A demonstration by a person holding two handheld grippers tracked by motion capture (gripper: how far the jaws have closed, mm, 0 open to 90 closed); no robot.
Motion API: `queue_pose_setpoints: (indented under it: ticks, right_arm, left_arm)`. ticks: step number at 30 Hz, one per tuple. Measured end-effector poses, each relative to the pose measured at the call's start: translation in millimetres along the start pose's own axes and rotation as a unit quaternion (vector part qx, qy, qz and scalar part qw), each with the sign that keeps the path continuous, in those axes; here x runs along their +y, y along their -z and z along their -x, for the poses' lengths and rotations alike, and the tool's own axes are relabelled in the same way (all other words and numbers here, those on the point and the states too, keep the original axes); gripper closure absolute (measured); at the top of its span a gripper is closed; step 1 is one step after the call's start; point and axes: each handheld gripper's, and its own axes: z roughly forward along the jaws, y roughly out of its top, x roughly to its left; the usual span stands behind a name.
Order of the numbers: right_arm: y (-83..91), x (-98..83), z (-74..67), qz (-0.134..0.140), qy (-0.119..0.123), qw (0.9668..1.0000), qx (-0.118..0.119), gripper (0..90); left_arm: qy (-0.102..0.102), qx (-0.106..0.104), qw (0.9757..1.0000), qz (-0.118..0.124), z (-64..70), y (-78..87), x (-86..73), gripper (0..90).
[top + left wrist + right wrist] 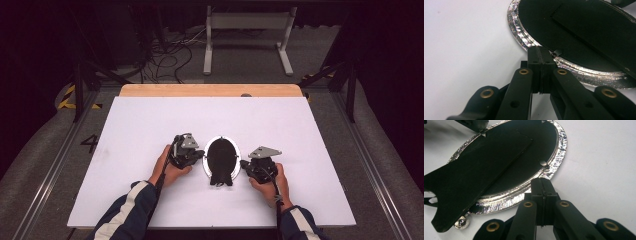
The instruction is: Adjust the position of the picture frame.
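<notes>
Both hand-held grippers, left (199,154) and right (244,163), are pressed together, empty, beside the frame (221,161); a careless push may slide it.

I see an oval frame (222,161) lying face-down, flat on the white desk (150,125) — black backing, crinkled silver rim (520,30), its black easel stand (474,177) folded along the back, near the desk's front edge.

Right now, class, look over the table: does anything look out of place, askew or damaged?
Nothing looks damaged or spilled. The oval silver-rimmed frame lies face down on the white table, its black stand flap sticking out past the rim at one end. The left gripper and right gripper sit at its sides, jaws shut.
</notes>
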Motion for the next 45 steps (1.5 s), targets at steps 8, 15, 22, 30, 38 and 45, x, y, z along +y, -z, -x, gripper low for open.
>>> queue_pose_setpoints:
  ticks: [8, 15, 22, 30, 38, 45]
  right_arm:
    - [7.2, -2.0, 3.7, 0.009, -0.004, 0.9998, 0.016, 90.0]
    - [22.8, -4.3, -4.0, 0.014, 0.027, 0.999, 0.032, 90.0]
    - [30.5, -12.3, -8.9, -0.006, 0.039, 0.9971, 0.064, 88.0]
    - [37.4, -16.1, -19.0, -0.021, 0.059, 0.9936, 0.094, 85.2]
    - [38.8, -19.1, -27.8, -0.033, 0.071, 0.9906, 0.112, 80.5]
    - [35.2, -17.5, -34.2, -0.042, 0.082, 0.988, 0.124, 76.9]
  left_arm:
    - [-0.009, -0.001, 0.9991, 0.041, 0.0, 28.3, -3.8, 81.3]
    - [-0.017, 0.006, 0.998, 0.06, 3.3, 67.7, -26.6, 77.7]
    - [-0.022, -0.001, 0.9965, 0.08, 14.7, 97.5, -55.0, 72.4]
    - [-0.028, 0.004, 0.9964, 0.08, 29.3, 115.2, -81.5, 63.1]
    - [-0.008, 0.025, 0.996, 0.086, 32.6, 138.5, -106.8, 47.5]
    - [0.012, 0.051, 0.9951, 0.084, 32.0, 156.8, -131.2, 35.4]
